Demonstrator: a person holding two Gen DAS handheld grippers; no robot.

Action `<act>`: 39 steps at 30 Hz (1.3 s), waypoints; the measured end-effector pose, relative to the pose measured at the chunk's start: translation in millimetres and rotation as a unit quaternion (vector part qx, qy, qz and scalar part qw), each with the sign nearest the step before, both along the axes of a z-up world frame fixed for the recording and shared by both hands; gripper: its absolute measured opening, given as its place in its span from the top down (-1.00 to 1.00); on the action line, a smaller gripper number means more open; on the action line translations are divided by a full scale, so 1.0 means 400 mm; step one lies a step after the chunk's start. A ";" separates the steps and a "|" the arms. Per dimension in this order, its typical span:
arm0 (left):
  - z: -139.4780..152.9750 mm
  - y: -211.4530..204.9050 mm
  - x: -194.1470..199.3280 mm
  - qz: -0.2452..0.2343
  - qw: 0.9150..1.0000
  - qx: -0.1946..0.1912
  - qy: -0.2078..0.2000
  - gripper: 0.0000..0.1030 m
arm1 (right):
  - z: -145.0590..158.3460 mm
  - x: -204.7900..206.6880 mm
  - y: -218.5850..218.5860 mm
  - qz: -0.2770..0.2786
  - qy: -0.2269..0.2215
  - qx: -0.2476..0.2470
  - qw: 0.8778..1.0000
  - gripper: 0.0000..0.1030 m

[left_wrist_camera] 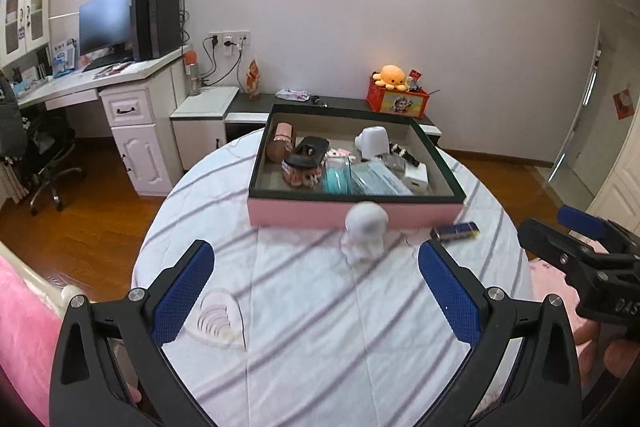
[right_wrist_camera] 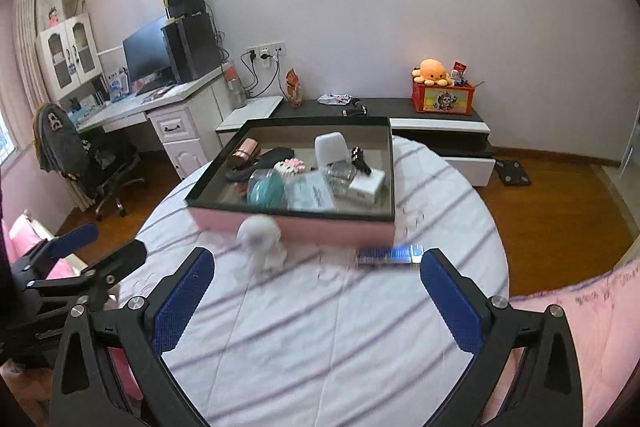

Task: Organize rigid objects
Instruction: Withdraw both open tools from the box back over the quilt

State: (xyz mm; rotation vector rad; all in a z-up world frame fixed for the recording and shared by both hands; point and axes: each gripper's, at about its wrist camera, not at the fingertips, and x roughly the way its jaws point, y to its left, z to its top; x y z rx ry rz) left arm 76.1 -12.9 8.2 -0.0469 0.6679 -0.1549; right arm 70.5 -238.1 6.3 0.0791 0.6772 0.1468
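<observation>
We hold our left gripper [left_wrist_camera: 316, 291] low over the round table with its white, grey-striped cloth [left_wrist_camera: 320, 347], its blue-padded jaws spread wide and gripping nothing. Our right gripper [right_wrist_camera: 318, 299] hangs beside it, likewise wide and bare. Just beyond them a small white plaster figurine [left_wrist_camera: 365, 233] stands upright on the cloth, touching neither gripper. To its right lies a flat dark-blue rectangular case [left_wrist_camera: 456, 230]. Behind both sits the shallow pink tray with a dark rim [left_wrist_camera: 304, 213], holding a white rounded box [left_wrist_camera: 374, 141], a teal round container [left_wrist_camera: 336, 179] and other small items.
</observation>
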 end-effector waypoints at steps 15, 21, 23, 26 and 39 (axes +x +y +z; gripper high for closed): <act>0.037 -0.038 -0.137 0.000 1.000 0.009 -0.020 -1.00 | -0.032 -0.142 0.004 -0.013 -0.010 -0.009 1.000 -1.00; 0.039 -0.033 -0.141 0.004 1.000 0.007 -0.019 -1.00 | -0.029 -0.150 0.010 -0.009 -0.014 -0.010 1.000 -1.00; 0.037 -0.033 -0.140 0.005 1.000 0.006 -0.017 -1.00 | -0.032 -0.149 0.010 -0.009 -0.013 -0.008 1.000 -1.00; 0.035 -0.033 -0.137 0.006 1.000 0.005 -0.015 -1.00 | -0.034 -0.146 0.007 -0.010 -0.011 -0.009 1.000 -1.00; -0.022 -0.050 -0.073 0.002 1.000 0.003 0.018 -1.00 | -0.073 -0.084 -0.014 -0.021 0.011 -0.022 0.999 -1.00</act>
